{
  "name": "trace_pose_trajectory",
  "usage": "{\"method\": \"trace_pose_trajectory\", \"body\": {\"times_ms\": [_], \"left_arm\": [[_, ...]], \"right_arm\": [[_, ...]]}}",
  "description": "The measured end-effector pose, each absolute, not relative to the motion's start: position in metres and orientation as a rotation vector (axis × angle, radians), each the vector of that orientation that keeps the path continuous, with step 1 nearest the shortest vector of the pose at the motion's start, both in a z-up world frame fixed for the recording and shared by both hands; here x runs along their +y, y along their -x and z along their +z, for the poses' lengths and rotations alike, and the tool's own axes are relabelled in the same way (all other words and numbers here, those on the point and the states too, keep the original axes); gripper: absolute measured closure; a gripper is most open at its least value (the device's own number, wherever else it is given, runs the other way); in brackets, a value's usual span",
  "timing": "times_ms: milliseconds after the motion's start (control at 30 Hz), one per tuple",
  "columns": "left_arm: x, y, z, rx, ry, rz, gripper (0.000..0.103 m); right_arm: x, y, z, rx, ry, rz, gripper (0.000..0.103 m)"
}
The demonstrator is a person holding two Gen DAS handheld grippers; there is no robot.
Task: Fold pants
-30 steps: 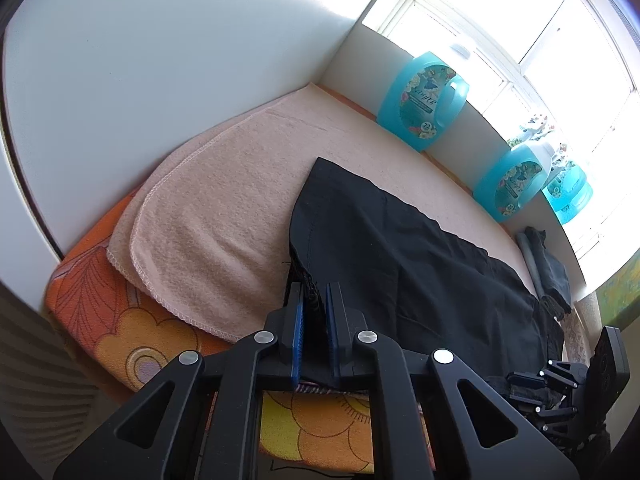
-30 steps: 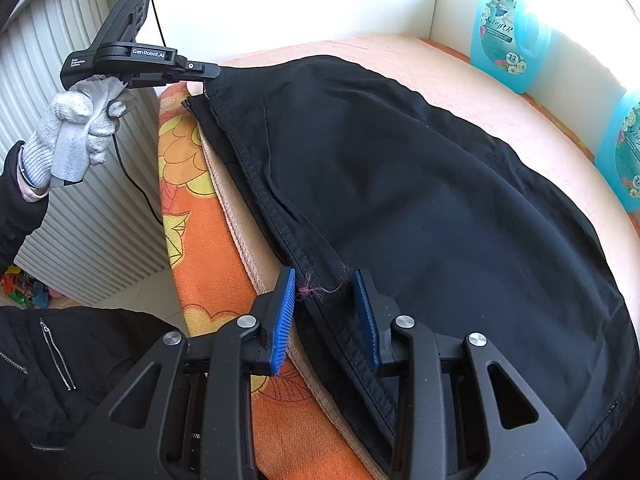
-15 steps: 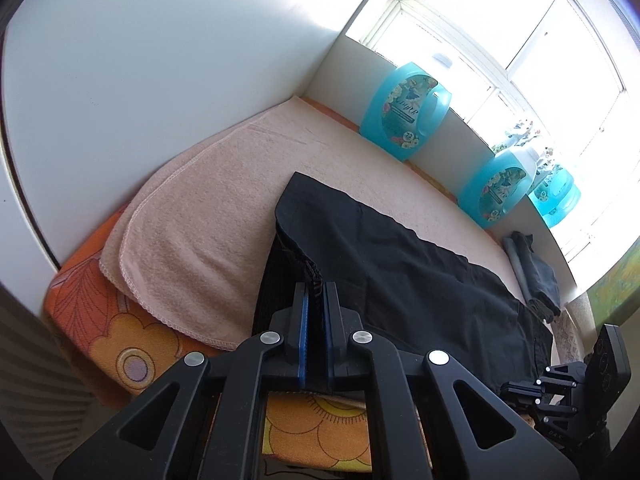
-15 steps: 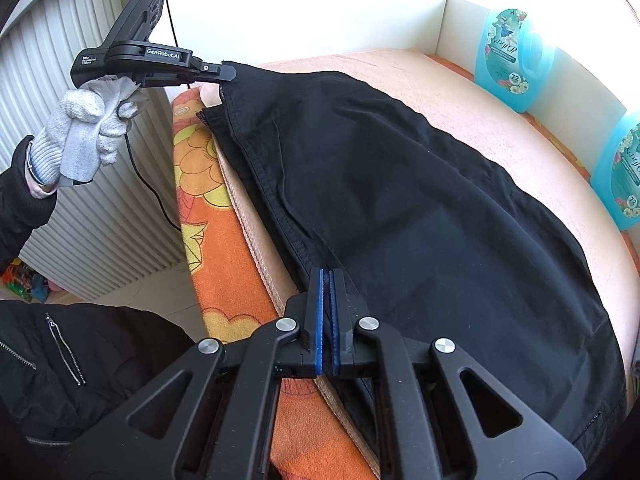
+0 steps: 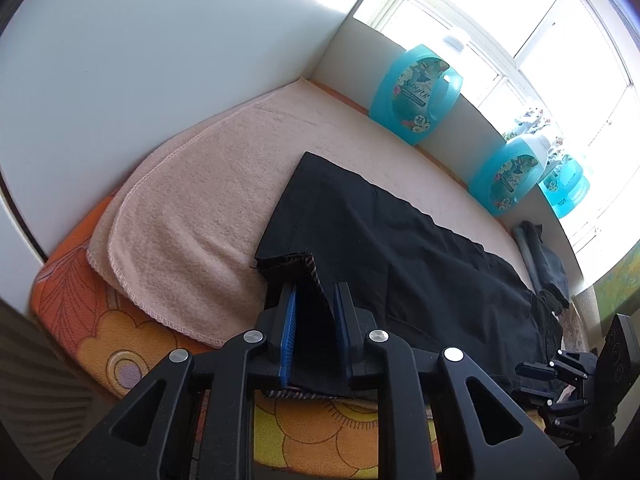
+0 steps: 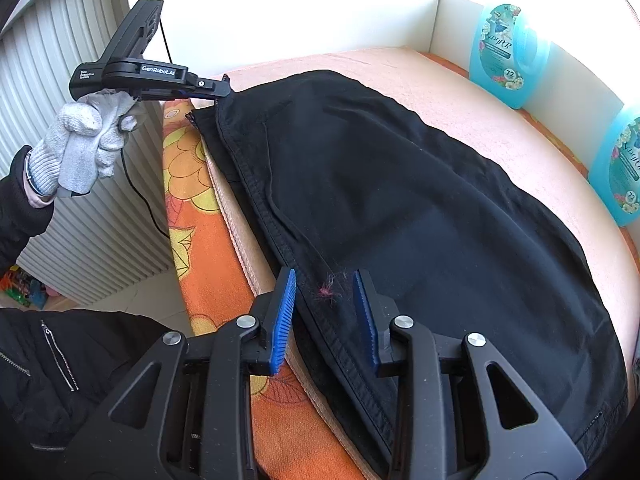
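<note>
Since half a second ago both grippers have opened and let the cloth go. The black pants [image 6: 400, 200] lie flat on the pink blanket [image 5: 208, 216], with the waistband at the near edge over the orange flowered cover [image 6: 208, 248]. The left gripper [image 5: 316, 320] has its fingers spread around the waistband corner, the right gripper [image 6: 326, 300] spread over the seam by a small red lint tuft [image 6: 328, 290]. To fold well, I think both should pinch the same edge again and lift evenly.

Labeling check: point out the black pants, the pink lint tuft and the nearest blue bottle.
black pants [image 6: 420, 200], right wrist view, middle of fabric.
pink lint tuft [image 6: 327, 291], right wrist view, its centre.
blue bottle [image 5: 416, 94], left wrist view, label.
</note>
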State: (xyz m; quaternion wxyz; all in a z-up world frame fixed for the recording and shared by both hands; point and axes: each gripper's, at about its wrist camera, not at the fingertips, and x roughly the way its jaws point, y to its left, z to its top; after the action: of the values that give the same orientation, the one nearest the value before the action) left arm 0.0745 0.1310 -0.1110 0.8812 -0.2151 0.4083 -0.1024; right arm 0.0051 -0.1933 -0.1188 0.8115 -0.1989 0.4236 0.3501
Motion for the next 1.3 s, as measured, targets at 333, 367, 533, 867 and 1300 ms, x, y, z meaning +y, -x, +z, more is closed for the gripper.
{"method": "trace_pose_trajectory", "body": {"times_ms": [333,367,533,867,1300], "left_arm": [[0.132,-0.082,-0.116,0.847,0.458,-0.198,0.087],[0.132,-0.081,-0.116,0.843,0.454,-0.197,0.088],[0.132,-0.08,-0.113,0.831,0.469,-0.21,0.095],[0.137,-0.077,-0.107,0.809,0.504,-0.221,0.097],[0.142,-0.08,-0.118,0.825,0.507,-0.184,0.095]], "right_arm": [[-0.174,-0.002,-0.134,0.921,0.51,0.767,0.072],[-0.175,-0.003,-0.133,0.926,0.496,0.77,0.072],[-0.182,-0.014,-0.131,0.969,0.412,0.791,0.085],[-0.169,-0.007,-0.132,0.963,0.491,0.807,0.084],[-0.162,-0.008,-0.136,0.972,0.555,0.813,0.095]]}}
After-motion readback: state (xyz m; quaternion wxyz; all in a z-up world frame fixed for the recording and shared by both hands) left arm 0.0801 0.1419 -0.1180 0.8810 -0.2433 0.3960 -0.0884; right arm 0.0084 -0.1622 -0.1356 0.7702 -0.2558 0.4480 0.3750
